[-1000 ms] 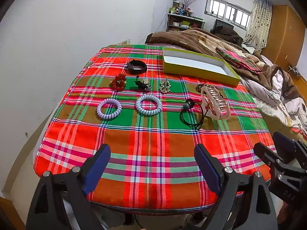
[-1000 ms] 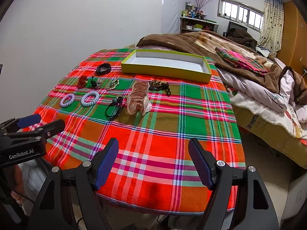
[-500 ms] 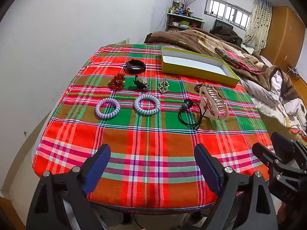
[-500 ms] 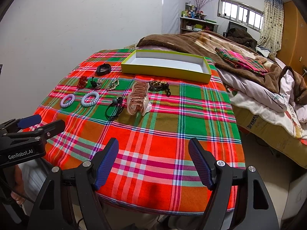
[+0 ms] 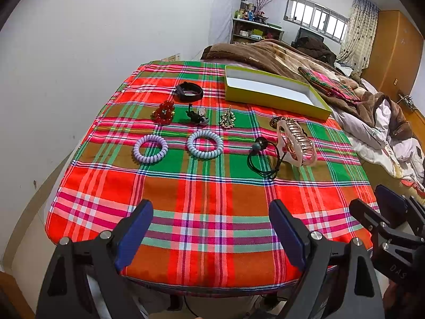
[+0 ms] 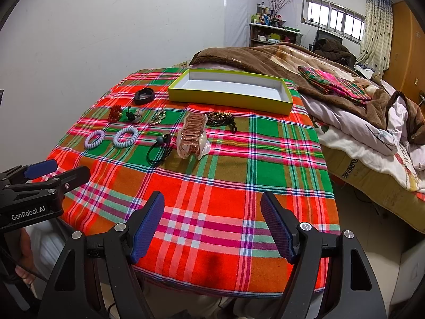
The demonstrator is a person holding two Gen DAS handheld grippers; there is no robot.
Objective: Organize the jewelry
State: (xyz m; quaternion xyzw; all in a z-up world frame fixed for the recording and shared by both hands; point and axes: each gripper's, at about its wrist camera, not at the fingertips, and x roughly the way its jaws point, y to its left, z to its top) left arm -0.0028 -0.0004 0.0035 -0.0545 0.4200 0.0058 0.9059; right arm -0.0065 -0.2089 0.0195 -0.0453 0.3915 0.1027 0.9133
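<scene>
Left wrist view: the left tongs (image 5: 209,228) hang spread wide and empty over the near edge of the plaid surface (image 5: 207,212). Farther in lie two coiled hair ties, a lilac one (image 5: 150,148) and a pale blue one (image 5: 205,144), then a black elastic tie (image 5: 261,159) touching a large pink claw clip (image 5: 296,143). Behind them sit a red beaded piece (image 5: 164,112), a small dark clip (image 5: 196,116), a gold-green brooch (image 5: 227,118) and a black band (image 5: 189,92). The yellow-green tray (image 5: 265,100) stands at the far side with nothing in it. The right tongs (image 5: 382,212) show at the right edge.

Right wrist view: the right tongs (image 6: 212,226) are likewise spread and hold nothing, low over the near cloth. A dark beaded bracelet (image 6: 220,118) lies just beyond the claw clip (image 6: 194,135), between it and the tray (image 6: 228,98). The left tongs (image 6: 55,171) enter from the left, apparently parted.

Judging by the bare tray, sorting has not begun; this looks like the approach. The next move calls for reaching well forward, choosing one piece, likely the bulky clip nearest the right tongs, and closing on it without snagging the elastic tie against it
</scene>
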